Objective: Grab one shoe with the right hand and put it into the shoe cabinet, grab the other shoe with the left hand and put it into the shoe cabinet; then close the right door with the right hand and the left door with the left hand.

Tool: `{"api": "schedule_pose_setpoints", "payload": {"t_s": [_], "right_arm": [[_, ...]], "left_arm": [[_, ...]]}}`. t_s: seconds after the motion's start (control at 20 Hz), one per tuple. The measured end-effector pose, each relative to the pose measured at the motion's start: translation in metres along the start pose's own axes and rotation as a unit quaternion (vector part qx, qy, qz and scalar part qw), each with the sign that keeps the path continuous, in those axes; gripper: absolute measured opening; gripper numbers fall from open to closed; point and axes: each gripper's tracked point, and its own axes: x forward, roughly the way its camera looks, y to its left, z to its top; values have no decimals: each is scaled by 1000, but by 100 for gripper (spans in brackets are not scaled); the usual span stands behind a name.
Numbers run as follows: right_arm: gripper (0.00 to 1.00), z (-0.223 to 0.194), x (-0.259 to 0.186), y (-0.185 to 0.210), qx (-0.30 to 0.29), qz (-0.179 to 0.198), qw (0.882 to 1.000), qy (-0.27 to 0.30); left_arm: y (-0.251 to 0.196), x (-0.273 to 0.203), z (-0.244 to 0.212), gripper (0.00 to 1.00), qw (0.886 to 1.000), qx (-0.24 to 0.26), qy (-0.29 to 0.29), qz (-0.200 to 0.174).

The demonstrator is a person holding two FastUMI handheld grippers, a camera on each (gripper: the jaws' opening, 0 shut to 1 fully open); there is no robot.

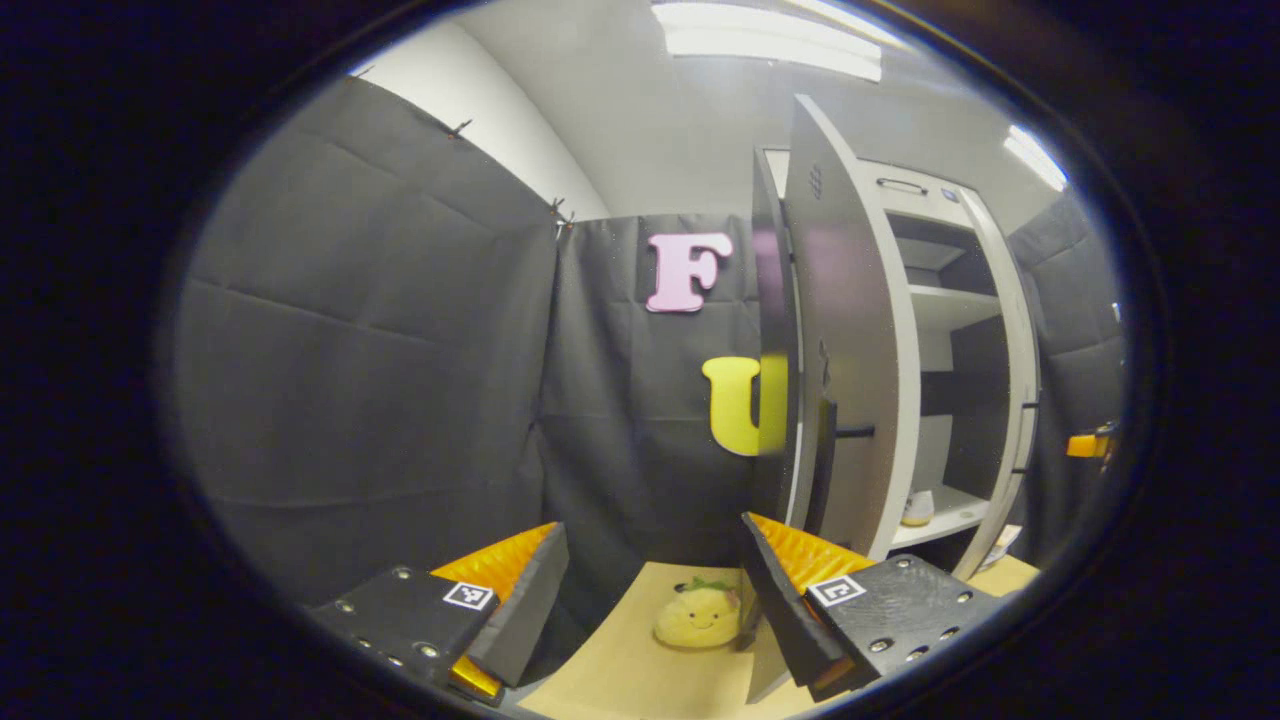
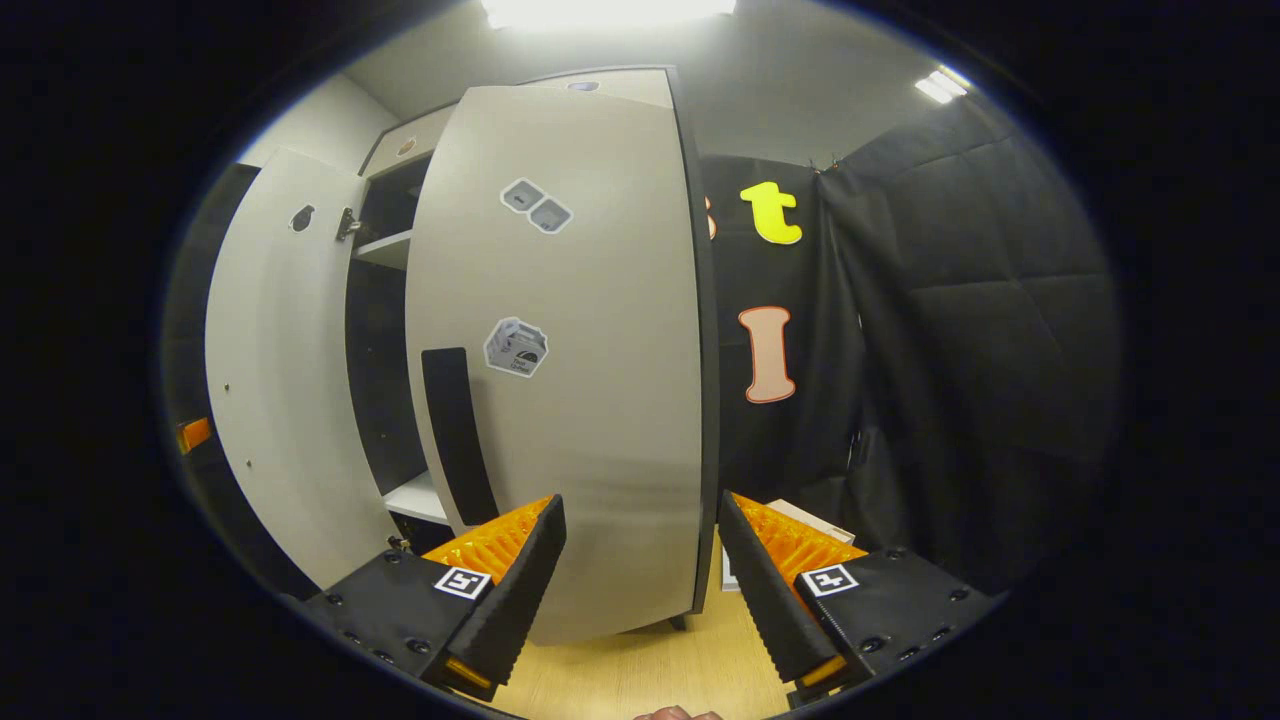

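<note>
- Black cloth walls surround one cabinet (image 1: 940,340); two doors ajar: left door (image 1: 850,330), right door (image 2: 570,350).
- Left claw (image 1: 650,610) and right claw (image 2: 635,590) both gape, empty.
- Left gripper view adds one shoe (image 1: 917,508) shelved, one plush toy (image 1: 698,615) on floor.

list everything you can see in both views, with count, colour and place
shoe cabinet: 1, white with dark edges, by the booth wall
left door: 1, white, open
right door: 1, white with a dark handle strip, partly open
shoe: 1 visible, pale, on the low shelf
plush toy: 1, yellow, on the floor
floor: wood-coloured
left tool: 1, open, empty
right tool: 1, open, empty
</note>
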Motion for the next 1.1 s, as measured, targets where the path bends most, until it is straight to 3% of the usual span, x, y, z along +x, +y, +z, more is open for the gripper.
{"api": "schedule_pose_setpoints", "payload": {"t_s": [0.05,0.2,0.25,0.3,0.55,0.6,0.65,0.8,0.95,1.1], "right_arm": [[96,-1,-1,0,3,1,1000,3],[96,-5,-4,-5,10,-10,1000,3],[92,-8,-5,-8,12,-15,1000,5],[96,-13,-5,-10,14,-19,1000,11],[92,-26,-7,-13,33,-26,999,29],[97,-29,-7,-11,36,-25,999,32],[93,-30,-7,-10,37,-25,998,33],[97,-32,-9,-13,33,-29,999,30],[97,-35,-10,-16,35,-35,998,31],[97,-40,-14,-24,45,-44,998,31]], "left_arm": [[-5,9,2,100,1000,-1,-3,-18],[-14,28,11,100,998,-18,-22,-57],[-14,34,11,100,998,-19,-22,-62],[-12,40,9,100,998,-14,-19,-62],[-19,47,7,100,997,-6,-6,-76],[-20,48,8,97,997,-3,-8,-80],[-24,50,8,97,996,-1,-7,-87],[-26,55,9,93,995,13,-4,-99],[-32,56,6,99,993,1,11,-115],[-33,59,7,99,993,-5,11,-115]]}}
